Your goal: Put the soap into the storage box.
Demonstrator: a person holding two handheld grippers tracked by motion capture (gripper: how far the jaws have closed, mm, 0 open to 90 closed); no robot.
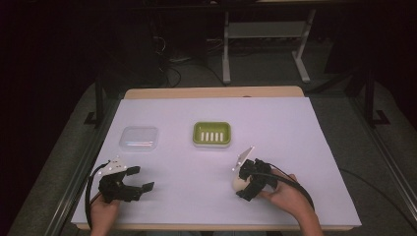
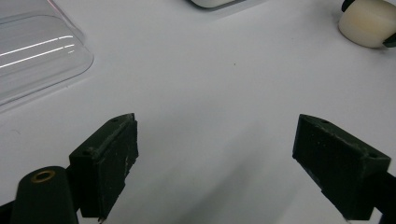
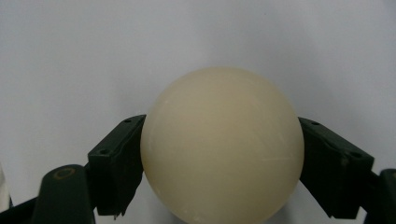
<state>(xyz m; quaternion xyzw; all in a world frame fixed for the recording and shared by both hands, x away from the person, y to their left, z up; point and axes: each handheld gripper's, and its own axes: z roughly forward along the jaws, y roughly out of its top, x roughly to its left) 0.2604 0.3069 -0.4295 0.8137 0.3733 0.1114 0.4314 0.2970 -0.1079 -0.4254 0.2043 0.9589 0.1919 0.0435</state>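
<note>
A cream rounded soap bar (image 3: pixel 222 144) sits between the two black jaws of my right gripper (image 3: pixel 222 161), which press its sides. In the high view the right gripper (image 1: pixel 244 186) is at the front right of the white table, with the soap (image 1: pixel 239 183) under it. The soap also appears far off in the left gripper view (image 2: pixel 368 22). My left gripper (image 1: pixel 139 180) rests at the front left, jaws wide apart with bare table between them (image 2: pixel 215 154). A green soap dish (image 1: pixel 212 133) with white slots lies mid-table.
A clear plastic lid (image 1: pixel 139 138) lies left of the dish, also seen at the upper left of the left gripper view (image 2: pixel 32 51). The white sheet (image 1: pixel 295 137) covers a wooden table. Dark floor, cables and desk legs lie beyond the far edge.
</note>
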